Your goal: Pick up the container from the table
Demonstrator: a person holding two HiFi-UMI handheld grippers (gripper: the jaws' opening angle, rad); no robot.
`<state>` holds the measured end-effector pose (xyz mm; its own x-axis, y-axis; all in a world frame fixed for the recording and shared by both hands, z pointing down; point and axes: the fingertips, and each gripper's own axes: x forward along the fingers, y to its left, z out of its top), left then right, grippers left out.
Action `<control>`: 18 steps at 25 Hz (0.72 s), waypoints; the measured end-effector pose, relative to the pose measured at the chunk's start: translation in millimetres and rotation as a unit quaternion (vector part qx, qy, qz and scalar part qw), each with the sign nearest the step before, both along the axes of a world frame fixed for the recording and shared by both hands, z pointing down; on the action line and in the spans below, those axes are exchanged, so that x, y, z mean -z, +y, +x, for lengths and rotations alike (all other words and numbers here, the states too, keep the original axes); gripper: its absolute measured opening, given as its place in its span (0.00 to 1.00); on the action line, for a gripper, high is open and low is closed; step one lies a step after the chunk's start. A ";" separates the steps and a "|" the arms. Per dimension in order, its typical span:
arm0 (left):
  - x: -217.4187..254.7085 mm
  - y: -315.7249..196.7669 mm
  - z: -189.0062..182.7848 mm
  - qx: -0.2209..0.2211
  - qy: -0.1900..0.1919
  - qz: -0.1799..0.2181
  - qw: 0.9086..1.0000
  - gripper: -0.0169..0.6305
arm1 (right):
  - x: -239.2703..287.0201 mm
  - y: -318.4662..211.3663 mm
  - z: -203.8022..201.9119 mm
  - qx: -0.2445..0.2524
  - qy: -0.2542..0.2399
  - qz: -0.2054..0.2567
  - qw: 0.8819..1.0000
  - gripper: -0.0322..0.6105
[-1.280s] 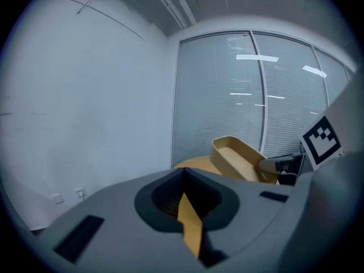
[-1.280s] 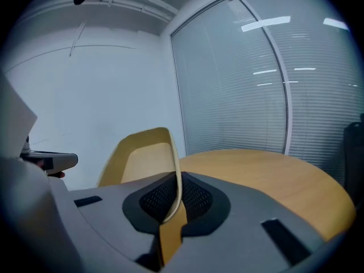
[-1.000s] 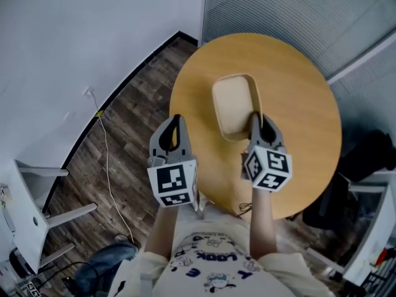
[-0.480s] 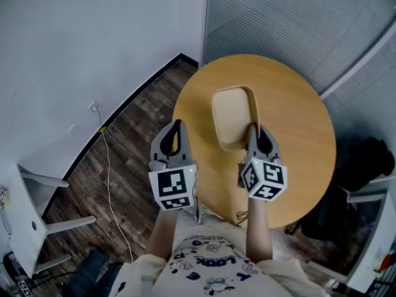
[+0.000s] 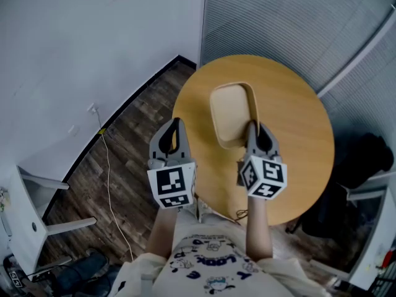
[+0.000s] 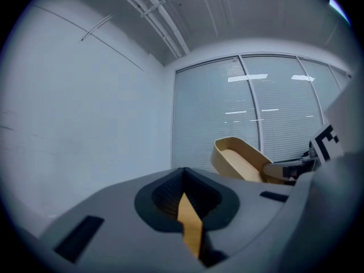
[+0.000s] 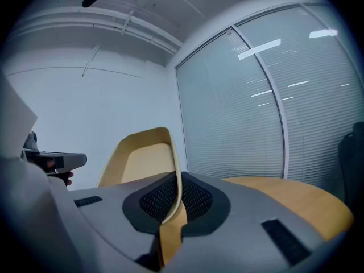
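The container (image 5: pixel 232 113) is a shallow oval wooden tray over the round wooden table (image 5: pixel 291 104). My right gripper (image 5: pixel 253 129) is shut on the near right part of the container's rim. In the right gripper view the thin rim (image 7: pixel 173 169) runs between the jaws of the right gripper (image 7: pixel 173 195), and the container (image 7: pixel 142 158) tilts up to the left. My left gripper (image 5: pixel 175 124) hangs at the table's left edge, apart from the container, shut and holding nothing. The left gripper view shows the left gripper (image 6: pixel 183 186) with the container (image 6: pixel 242 158) to its right.
Dark wood floor (image 5: pixel 130 141) lies to the left, with a thin cable (image 5: pixel 108 166) along it. White furniture (image 5: pixel 31 218) stands at the lower left. A dark bulky object (image 5: pixel 365 159) sits right of the table. A white wall and a blind-covered glass wall stand behind.
The container, still in my right gripper, has shifted slightly towards the far side of the table. The left gripper has hardly moved.
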<state>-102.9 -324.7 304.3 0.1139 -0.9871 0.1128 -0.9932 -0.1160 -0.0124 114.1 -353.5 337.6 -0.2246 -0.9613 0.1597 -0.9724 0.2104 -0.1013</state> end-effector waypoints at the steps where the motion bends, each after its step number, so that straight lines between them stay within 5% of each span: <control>1: 0.8 1.8 1.1 0.000 0.000 0.001 1.000 0.03 | 0.8 1.8 1.2 0.000 -0.001 0.001 1.000 0.08; 18: -0.6 -0.3 -0.8 -0.007 0.003 0.001 1.000 0.03 | -2.0 1.0 -1.9 -0.007 -0.002 -0.006 1.000 0.08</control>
